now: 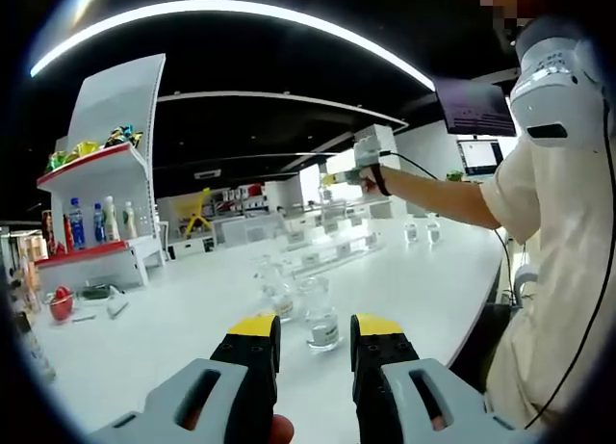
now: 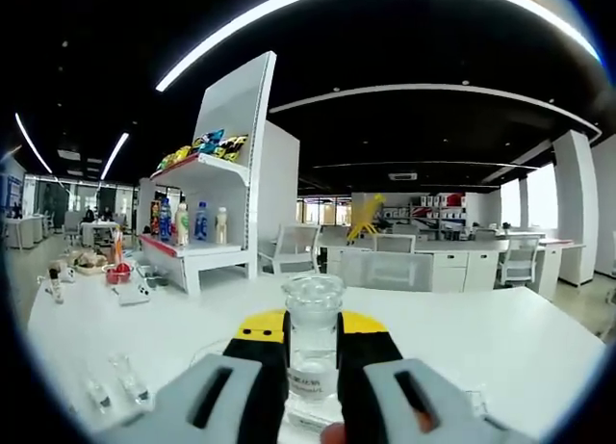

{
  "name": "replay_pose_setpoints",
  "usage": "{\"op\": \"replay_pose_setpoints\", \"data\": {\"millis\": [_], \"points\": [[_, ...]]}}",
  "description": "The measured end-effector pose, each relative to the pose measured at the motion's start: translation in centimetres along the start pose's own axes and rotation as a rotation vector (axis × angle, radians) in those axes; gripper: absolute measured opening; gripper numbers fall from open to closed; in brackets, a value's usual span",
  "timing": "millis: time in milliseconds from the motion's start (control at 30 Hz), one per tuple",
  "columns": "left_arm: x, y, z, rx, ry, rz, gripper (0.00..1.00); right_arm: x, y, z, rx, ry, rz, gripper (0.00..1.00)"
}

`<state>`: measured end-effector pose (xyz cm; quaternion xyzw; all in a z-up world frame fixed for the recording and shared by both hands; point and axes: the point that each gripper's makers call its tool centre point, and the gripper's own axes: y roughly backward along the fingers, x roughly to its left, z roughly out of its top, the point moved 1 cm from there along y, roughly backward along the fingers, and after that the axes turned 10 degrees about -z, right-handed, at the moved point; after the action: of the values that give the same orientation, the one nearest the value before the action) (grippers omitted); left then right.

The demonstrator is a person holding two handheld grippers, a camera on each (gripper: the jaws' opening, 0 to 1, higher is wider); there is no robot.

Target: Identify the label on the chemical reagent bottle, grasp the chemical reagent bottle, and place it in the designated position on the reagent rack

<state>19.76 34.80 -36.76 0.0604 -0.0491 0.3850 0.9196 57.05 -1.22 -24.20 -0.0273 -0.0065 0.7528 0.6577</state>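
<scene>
The right gripper (image 2: 313, 352) squeezes a clear bottle (image 2: 312, 352) above the counter (image 2: 500, 338), label facing out for reading. The left gripper (image 1: 315, 343) waits open, holding nothing.

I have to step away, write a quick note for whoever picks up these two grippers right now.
Right gripper: shut on a clear glass bottle with a white label, held upright above the white table; the label is too small to read.
Left gripper: open, empty, above the table and pointing at other clear bottles standing there.
The clear rack lies further along the table, by the raised right gripper.
Done: bottle grasped.
Left: check the label, set the bottle in its spot on the rack.
</scene>
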Motion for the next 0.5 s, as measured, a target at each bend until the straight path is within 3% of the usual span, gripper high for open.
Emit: {"op": "replay_pose_setpoints", "data": {"millis": [500], "points": [[-0.1,-0.2,-0.4,0.009,0.002,-0.005,0.30,-0.7,-1.3,-2.1,0.014,-0.015,-0.028,0.18]]}}
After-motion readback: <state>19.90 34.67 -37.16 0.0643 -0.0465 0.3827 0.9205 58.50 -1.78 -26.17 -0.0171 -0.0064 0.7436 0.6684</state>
